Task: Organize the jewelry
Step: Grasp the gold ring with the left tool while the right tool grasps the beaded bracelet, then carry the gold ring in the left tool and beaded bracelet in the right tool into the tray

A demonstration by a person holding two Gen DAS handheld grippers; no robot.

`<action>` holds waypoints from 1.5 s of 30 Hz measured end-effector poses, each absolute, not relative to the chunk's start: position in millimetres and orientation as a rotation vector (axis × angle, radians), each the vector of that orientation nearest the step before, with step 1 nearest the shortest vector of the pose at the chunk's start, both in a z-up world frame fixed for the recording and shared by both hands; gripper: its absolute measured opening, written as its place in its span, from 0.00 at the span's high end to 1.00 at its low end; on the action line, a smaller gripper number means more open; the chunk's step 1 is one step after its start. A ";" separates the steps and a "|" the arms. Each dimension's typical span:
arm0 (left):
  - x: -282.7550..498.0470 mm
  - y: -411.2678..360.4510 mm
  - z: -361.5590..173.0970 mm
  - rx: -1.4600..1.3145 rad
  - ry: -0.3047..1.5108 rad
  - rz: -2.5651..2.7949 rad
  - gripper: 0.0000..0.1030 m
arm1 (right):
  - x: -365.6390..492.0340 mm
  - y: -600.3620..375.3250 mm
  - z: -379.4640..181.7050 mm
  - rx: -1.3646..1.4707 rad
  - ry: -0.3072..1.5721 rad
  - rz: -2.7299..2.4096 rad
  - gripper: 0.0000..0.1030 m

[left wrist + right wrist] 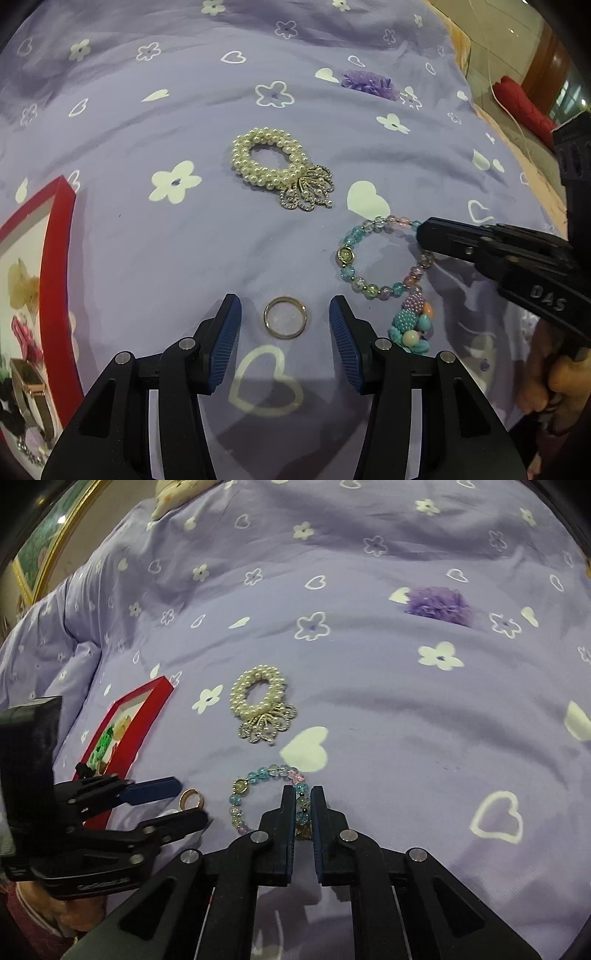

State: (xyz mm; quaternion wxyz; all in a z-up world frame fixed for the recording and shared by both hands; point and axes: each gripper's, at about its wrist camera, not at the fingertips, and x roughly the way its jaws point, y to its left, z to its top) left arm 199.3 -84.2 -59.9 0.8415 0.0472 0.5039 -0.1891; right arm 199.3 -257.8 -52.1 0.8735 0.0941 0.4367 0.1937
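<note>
A gold ring (285,317) (191,799) lies on the purple sheet between the open fingers of my left gripper (285,313) (188,802), untouched by the blue pads. To its right lies a bracelet of blue and pink beads (360,254) (242,797) with a beaded tassel (413,325). My right gripper (303,794) (421,230) is shut on the right side of that bracelet, its beads pinched between the pads. A pearl bracelet with a silver ornament (275,166) (260,705) rests farther back.
A red jewelry box (55,280) (127,731) with several pieces inside sits at the left. A purple fluffy hair tie (369,85) (439,605) lies at the back right. The bed edge and floor run along the right in the left wrist view.
</note>
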 end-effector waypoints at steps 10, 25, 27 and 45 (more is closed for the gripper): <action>184.9 -68.2 -47.8 0.063 1.039 -0.402 0.80 | 188.3 -254.2 -43.2 0.243 0.887 0.444 0.93; 134.7 2.7 3.4 -0.038 0.927 -0.311 0.80 | 163.5 -196.4 10.3 0.192 0.782 0.544 0.93; 129.3 16.0 7.5 -0.054 0.916 -0.288 0.80 | 161.3 -186.4 13.7 0.187 0.778 0.563 0.93; 91.8 127.9 9.0 -0.164 0.889 -0.087 0.80 | 140.3 -70.2 25.4 0.101 0.796 0.782 0.93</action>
